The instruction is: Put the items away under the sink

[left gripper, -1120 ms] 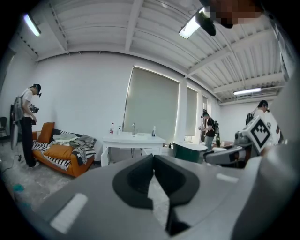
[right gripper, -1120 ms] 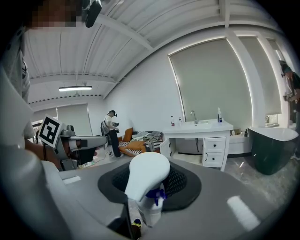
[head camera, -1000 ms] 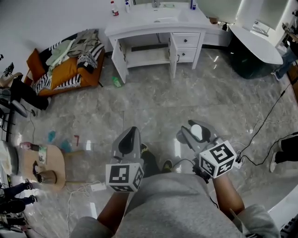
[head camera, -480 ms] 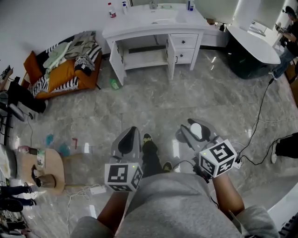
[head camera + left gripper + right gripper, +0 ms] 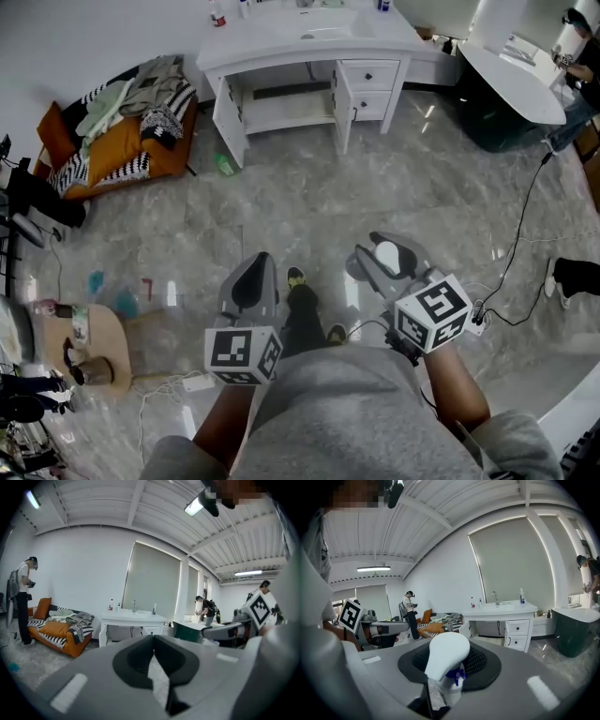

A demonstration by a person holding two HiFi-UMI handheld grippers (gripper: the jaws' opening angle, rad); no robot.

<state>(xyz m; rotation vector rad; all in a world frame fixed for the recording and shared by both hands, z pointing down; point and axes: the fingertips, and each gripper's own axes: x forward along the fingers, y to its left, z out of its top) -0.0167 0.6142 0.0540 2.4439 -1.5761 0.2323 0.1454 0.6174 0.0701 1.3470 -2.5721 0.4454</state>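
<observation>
My right gripper (image 5: pixel 384 265) is shut on a white bottle (image 5: pixel 386 254) with a rounded top and a blue mark (image 5: pixel 446 660). It is held low in front of the person's body. My left gripper (image 5: pixel 251 286) is beside it, shut with nothing between its jaws (image 5: pixel 152 660). The white sink cabinet (image 5: pixel 309 56) stands far ahead against the wall, both its doors swung open and a bare shelf showing inside. A green bottle (image 5: pixel 223 165) lies on the floor near the cabinet's left door. Small bottles stand on the countertop (image 5: pixel 506 606).
An orange sofa (image 5: pixel 103 141) piled with clothes is at the left. A small round wooden table (image 5: pixel 89 342) with items stands near left. A dark green bathtub (image 5: pixel 511 94) is at the far right. A black cable (image 5: pixel 534 234) crosses the marble floor at the right. A person (image 5: pixel 22 602) stands by the sofa.
The cabinet and sofa have slid up and away in the head view as the person steps forward. Both grippers keep their pose, and the bottle stays in the right one.
</observation>
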